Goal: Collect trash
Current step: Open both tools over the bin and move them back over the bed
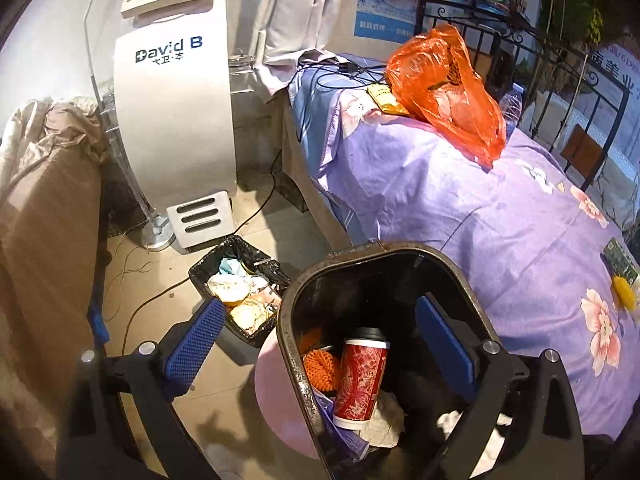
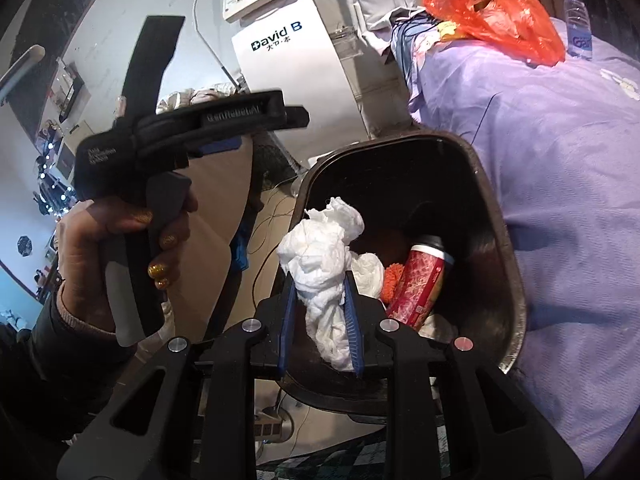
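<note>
A dark bin (image 1: 384, 250) (image 2: 516, 280) stands beside the purple bed. It holds a red paper cup (image 1: 360, 376) (image 2: 420, 280), an orange knit piece (image 1: 320, 364) and white tissue (image 1: 384, 420). My left gripper (image 1: 320, 328) is open and empty above the bin, its fingers astride the bin's left wall. My right gripper (image 2: 320, 292) is shut on a crumpled white tissue wad (image 2: 324, 256), held over the bin's near rim. An orange plastic bag (image 1: 444, 88) (image 2: 496, 12) lies on the bed.
A small black-lined waste basket (image 1: 240, 280) full of trash sits on the floor. A white "David B" machine (image 1: 176, 120) stands behind it. A water bottle (image 2: 576, 20) stands on the bed. The hand holding the left gripper (image 2: 132, 240) is at left.
</note>
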